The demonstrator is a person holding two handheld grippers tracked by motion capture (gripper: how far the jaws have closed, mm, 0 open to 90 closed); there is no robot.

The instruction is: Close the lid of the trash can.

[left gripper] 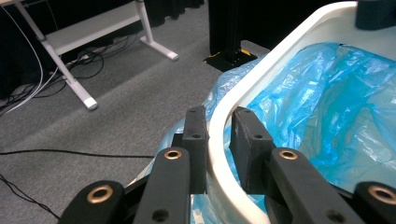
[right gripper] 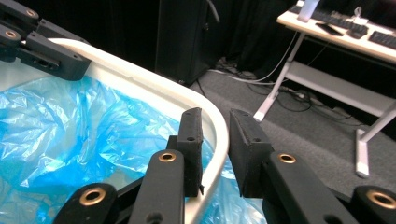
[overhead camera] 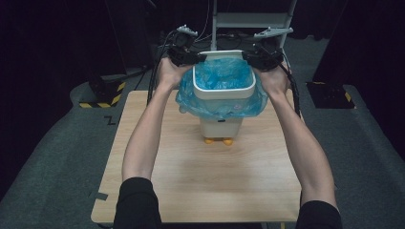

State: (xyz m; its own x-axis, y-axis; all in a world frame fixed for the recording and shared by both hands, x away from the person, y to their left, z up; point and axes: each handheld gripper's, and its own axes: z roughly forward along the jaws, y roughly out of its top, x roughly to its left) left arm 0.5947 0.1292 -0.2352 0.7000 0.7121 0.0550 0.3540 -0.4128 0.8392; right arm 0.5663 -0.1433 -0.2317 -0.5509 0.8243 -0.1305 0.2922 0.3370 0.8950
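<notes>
A small white bin (overhead camera: 219, 126) with orange feet stands on the wooden table (overhead camera: 200, 186), lined with a blue plastic bag (overhead camera: 222, 76) that spills over its sides. A white rim ring (overhead camera: 223, 90) sits over the bag at the top. My left gripper (overhead camera: 200, 57) is at the ring's far left corner; in the left gripper view its jaws (left gripper: 218, 114) pinch the ring (left gripper: 280, 51). My right gripper (overhead camera: 247, 56) is at the far right corner; its jaws (right gripper: 215, 114) straddle the ring (right gripper: 154, 84), with a thin gap at the outer jaw.
Beyond the table stands a white desk frame (overhead camera: 250, 21) with cables on the grey carpet. Black stands with yellow-striped bases sit at the left (overhead camera: 102, 98) and right (overhead camera: 329, 93). The bin is at the table's far middle, with bare wood nearer the person.
</notes>
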